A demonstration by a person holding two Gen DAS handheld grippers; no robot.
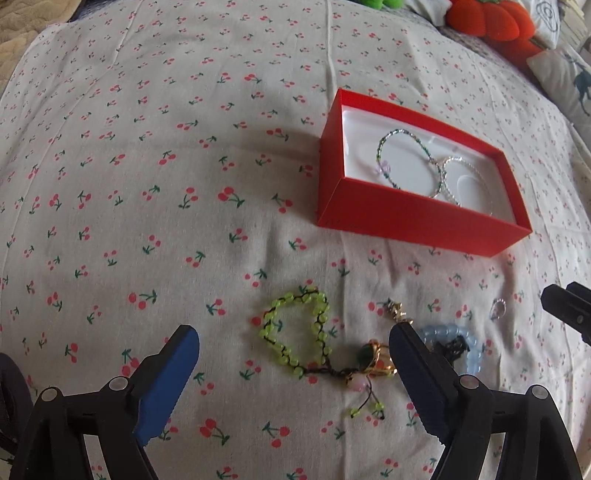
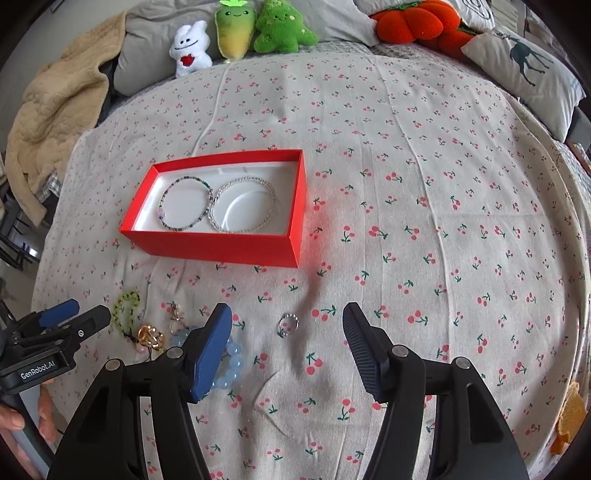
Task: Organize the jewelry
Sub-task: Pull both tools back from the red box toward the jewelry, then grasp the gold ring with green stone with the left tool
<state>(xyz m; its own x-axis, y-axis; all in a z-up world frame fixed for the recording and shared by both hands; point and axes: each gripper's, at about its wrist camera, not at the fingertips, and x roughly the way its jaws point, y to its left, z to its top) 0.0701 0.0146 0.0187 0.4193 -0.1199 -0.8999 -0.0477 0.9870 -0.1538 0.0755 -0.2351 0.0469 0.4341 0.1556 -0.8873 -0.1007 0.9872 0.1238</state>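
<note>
A red box (image 1: 406, 221) (image 2: 221, 245) with a white lining lies on the cherry-print bedspread and holds a green beaded bracelet (image 1: 384, 146) (image 2: 166, 195) and a clear beaded bracelet (image 1: 448, 184) (image 2: 273, 195). On the cloth lie a lime-green bracelet (image 1: 317, 321) (image 2: 123, 306), a gold ring (image 1: 376, 360) (image 2: 149, 336), a small gold charm (image 1: 397, 310), a pale blue bracelet (image 1: 465, 339) (image 2: 232, 363) and a silver ring (image 1: 498, 308) (image 2: 288, 323). My left gripper (image 1: 293, 349) is open over the lime bracelet. My right gripper (image 2: 288, 325) is open around the silver ring.
Plush toys (image 2: 236, 33), an orange pumpkin cushion (image 2: 413, 20), a deer-print pillow (image 2: 528, 70) and a beige blanket (image 2: 55, 107) line the bed's far edge. Bare bedspread (image 2: 461, 221) stretches right of the box.
</note>
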